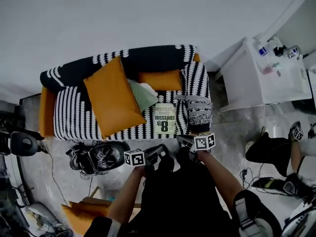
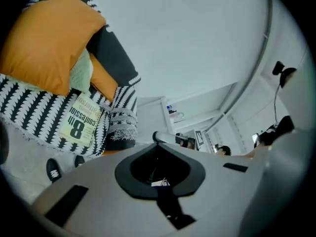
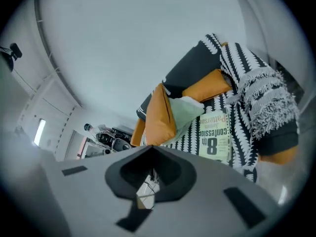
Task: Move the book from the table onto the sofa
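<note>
Both grippers were clear of the book (image 1: pixel 165 119), which lay flat, cover up, on the sofa (image 1: pixel 74 115) seat near its front edge. Left gripper (image 1: pixel 159 153) had its fingers clenched with nothing between them; its own view showed the same, tips together (image 2: pixel 161 182). Right gripper (image 1: pixel 185 141) was likewise clenched and empty, confirmed in its view (image 3: pixel 147 187). Head view had the two grippers side by side in front of the sofa, near each other, pointing toward the seat, with the book just beyond them and untouched. Book sat between the big orange cushion (image 1: pixel 113 95) on its left and the fringed throw (image 1: pixel 198 110) draped over the sofa arm on its right. Green cushion (image 1: pixel 144 94) lay just behind the book, partly tucked under the orange one; a smaller orange cushion (image 1: pixel 160 79) leaned against the backrest behind that. Cover print "8th confession" was readable in both gripper views (image 2: pixel 81 122) (image 3: pixel 215 135). Shoes (image 1: pixel 96 157) were on the floor left of the left gripper. White cabinet (image 1: pixel 261 78) stood to the right of the sofa, well apart from the book.
</note>
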`<state>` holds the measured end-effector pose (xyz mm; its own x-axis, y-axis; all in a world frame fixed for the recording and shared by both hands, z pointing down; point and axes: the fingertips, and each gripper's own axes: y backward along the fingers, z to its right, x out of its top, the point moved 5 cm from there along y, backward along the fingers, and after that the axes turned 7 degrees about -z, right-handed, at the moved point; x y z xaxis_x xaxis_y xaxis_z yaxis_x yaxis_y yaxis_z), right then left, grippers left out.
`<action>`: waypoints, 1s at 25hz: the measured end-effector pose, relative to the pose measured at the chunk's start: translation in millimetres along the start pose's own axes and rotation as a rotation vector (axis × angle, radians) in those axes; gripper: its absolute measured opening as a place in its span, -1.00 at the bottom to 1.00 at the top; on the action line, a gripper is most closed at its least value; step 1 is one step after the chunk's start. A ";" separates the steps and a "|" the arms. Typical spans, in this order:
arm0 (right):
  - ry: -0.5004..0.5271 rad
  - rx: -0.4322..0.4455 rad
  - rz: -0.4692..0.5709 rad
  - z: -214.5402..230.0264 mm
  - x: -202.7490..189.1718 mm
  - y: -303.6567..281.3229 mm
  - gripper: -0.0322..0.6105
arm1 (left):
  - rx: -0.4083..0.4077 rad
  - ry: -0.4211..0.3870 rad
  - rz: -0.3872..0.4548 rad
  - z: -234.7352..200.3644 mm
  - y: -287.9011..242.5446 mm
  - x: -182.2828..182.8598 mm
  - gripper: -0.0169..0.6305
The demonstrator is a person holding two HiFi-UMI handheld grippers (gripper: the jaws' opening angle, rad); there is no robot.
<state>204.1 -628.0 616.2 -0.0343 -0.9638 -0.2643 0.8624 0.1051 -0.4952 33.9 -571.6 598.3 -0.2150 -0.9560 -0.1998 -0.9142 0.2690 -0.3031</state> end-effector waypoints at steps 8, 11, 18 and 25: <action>0.126 0.036 0.018 -48.6 -11.3 16.1 -0.87 | -0.086 -0.083 0.128 49.1 36.6 8.5 -0.91; 0.179 0.041 0.013 -57.4 -16.2 19.0 -0.87 | -0.078 -0.101 0.130 49.5 40.5 6.8 -0.91; 0.200 0.059 0.048 -69.4 -24.3 19.2 -0.88 | -0.070 -0.153 0.077 56.7 43.7 4.2 -0.91; 0.214 0.054 0.059 -72.0 -17.5 16.5 -0.88 | -0.086 -0.177 0.043 59.5 37.6 13.0 -0.91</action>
<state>182.5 -591.7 553.0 -0.0845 -0.8817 -0.4641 0.8919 0.1407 -0.4298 17.2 -566.9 528.9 -0.1972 -0.9062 -0.3742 -0.9332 0.2905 -0.2116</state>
